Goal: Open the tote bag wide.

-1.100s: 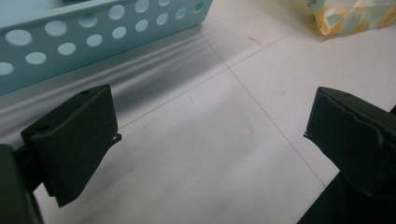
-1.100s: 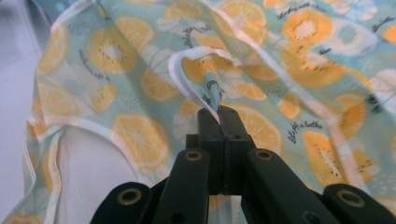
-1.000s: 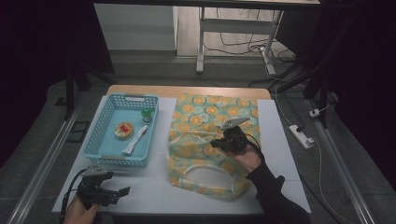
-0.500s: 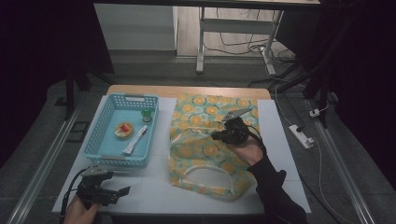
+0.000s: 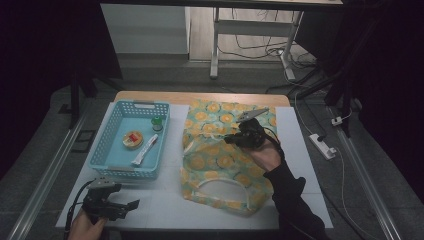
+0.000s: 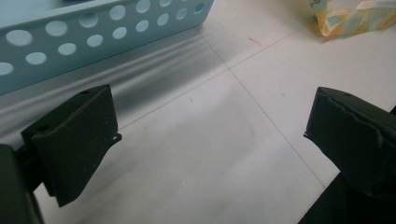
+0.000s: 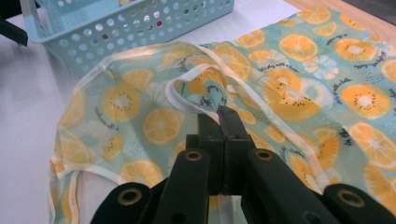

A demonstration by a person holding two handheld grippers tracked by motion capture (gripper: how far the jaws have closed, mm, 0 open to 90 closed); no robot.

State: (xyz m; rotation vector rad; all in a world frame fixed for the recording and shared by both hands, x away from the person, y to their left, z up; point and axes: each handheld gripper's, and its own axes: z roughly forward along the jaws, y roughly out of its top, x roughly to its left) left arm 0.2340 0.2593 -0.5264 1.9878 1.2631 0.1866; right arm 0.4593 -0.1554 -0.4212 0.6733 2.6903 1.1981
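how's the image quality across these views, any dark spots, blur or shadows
High view: the room around the table is nearly black, the tabletop evenly lit. Left gripper view: sharp floor tiles of white surface, the basket casting soft striped shadows; the near black jaws slightly soft. Right gripper view: the orange-print bag is crisp, the right tool in front blurred and dark.

Dark room, grey floor (image 5: 60, 150), white desk frame (image 5: 215, 45), power strip (image 5: 322, 146)
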